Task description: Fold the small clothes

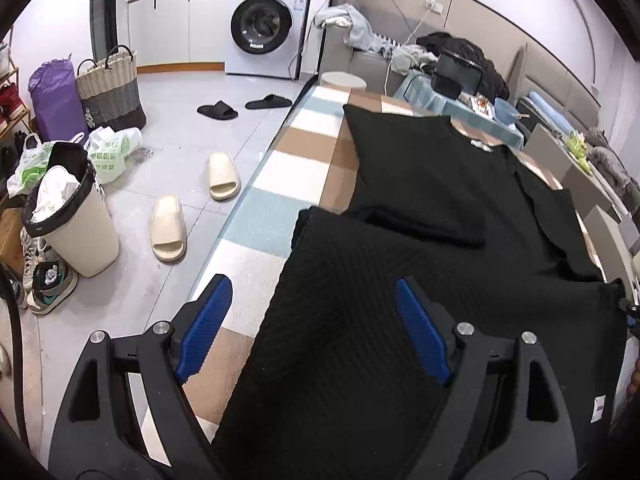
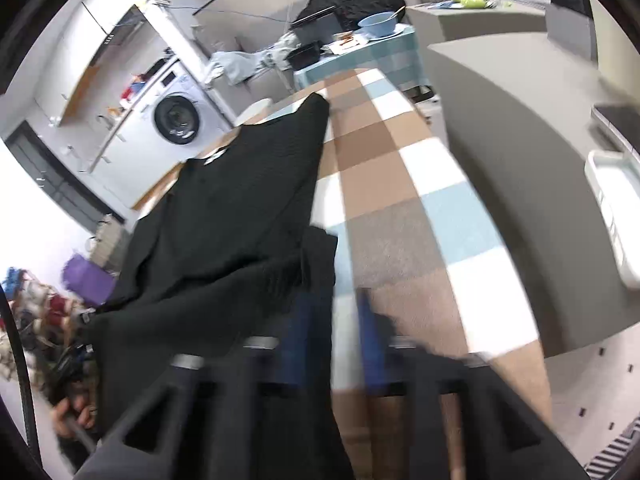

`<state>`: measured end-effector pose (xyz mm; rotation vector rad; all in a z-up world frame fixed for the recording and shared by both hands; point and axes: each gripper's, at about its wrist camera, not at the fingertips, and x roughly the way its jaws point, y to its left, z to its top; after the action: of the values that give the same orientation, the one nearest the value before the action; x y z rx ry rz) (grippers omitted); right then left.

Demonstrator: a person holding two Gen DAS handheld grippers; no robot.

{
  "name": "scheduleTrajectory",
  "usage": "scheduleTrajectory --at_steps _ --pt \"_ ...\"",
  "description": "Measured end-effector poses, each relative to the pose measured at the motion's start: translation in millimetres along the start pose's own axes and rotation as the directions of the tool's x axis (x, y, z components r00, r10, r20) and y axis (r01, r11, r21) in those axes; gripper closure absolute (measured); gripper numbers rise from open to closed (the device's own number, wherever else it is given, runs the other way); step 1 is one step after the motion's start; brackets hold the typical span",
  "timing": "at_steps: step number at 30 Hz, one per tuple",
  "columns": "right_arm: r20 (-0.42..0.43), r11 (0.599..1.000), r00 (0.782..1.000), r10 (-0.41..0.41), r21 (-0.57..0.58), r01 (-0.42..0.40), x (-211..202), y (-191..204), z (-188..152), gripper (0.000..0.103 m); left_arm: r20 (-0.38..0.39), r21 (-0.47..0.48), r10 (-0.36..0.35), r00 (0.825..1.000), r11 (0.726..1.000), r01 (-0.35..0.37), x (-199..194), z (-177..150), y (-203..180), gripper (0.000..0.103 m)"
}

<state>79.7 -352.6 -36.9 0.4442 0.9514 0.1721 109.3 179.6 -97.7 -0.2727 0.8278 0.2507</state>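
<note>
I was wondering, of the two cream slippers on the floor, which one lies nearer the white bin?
The lower cream slipper, closest to the left gripper; it lies just right of the white bin, while the other cream slipper sits farther away.

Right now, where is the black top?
In the left wrist view, the black top lies spread on the checked blanket, its near hem between the open left gripper.

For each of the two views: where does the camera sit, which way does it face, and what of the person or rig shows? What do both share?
Left wrist: sits behind the left gripper, angled down over the black garment on the checked cloth; its blue pads are apart.
Right wrist: blurred; behind the right gripper at the garment's edge; a hand shows lower left.
Shared: the garment, checked cloth, washing machine, blue bowl.
</note>
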Motion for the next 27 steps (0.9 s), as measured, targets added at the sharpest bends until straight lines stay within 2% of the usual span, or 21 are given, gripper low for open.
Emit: scheduleTrajectory --at_steps 3,4,5,6,7,8,9,10,14,16,21,27 --pt "-0.041 0.999 0.998 0.037 -0.03 -0.038 3 3 -11 0.049 -0.034 0.002 -0.009 0.999 1.0 0.009 11 2 -5 0.022" --pt "-0.062 0.998 0.997 0.035 -0.044 -0.038 7 6 -16 0.049 -0.031 0.002 -0.015 0.999 1.0 0.015 13 2 -6 0.031" --pt "-0.073 0.997 0.997 0.034 -0.06 -0.038 10 9 -19 0.05 -0.023 0.003 -0.022 0.999 1.0 0.022 16 3 -8 0.05" --pt "-0.079 0.995 0.996 0.04 -0.085 -0.046 13 13 -21 0.058 -0.019 0.007 -0.027 0.999 1.0 0.027 16 3 -10 0.062" --pt "-0.083 0.993 0.995 0.049 -0.105 -0.058 14 18 -22 0.068 -0.016 0.008 -0.027 1.0 1.0 0.028 16 4 -10 0.087" --pt "-0.083 0.989 0.995 0.058 -0.128 -0.068 15 23 -23 0.084 -0.003 0.01 -0.031 1.0 0.999 0.031 14 4 -11 0.096" --pt "-0.068 0.985 0.996 0.064 -0.155 -0.074 12 28 -24 0.095 0.017 0.008 -0.043 0.999 0.999 0.043 9 4 -10 0.096" --pt "-0.046 0.982 0.997 0.069 -0.171 -0.076 11 32 -24 0.098 0.046 0.001 -0.054 0.997 0.999 0.054 3 5 -9 0.098" --pt "0.086 0.988 0.99 0.109 -0.118 -0.099 -6 22 -7 0.099 0.128 -0.015 -0.094 0.987 0.995 0.097 -24 5 -5 0.098" --pt "0.132 0.982 0.975 0.18 -0.088 -0.169 -15 14 -2 0.099 0.164 -0.019 -0.109 0.98 0.993 0.113 -39 3 -4 0.098" --pt "0.209 0.955 0.934 0.291 -0.12 -0.271 -43 9 -7 0.099 0.229 -0.036 -0.128 0.965 0.99 0.14 -75 -11 4 0.098" --pt "0.245 0.947 0.917 0.315 -0.141 -0.288 -74 3 -20 0.099 0.253 -0.057 -0.148 0.956 0.984 0.168 -111 -28 14 0.098"
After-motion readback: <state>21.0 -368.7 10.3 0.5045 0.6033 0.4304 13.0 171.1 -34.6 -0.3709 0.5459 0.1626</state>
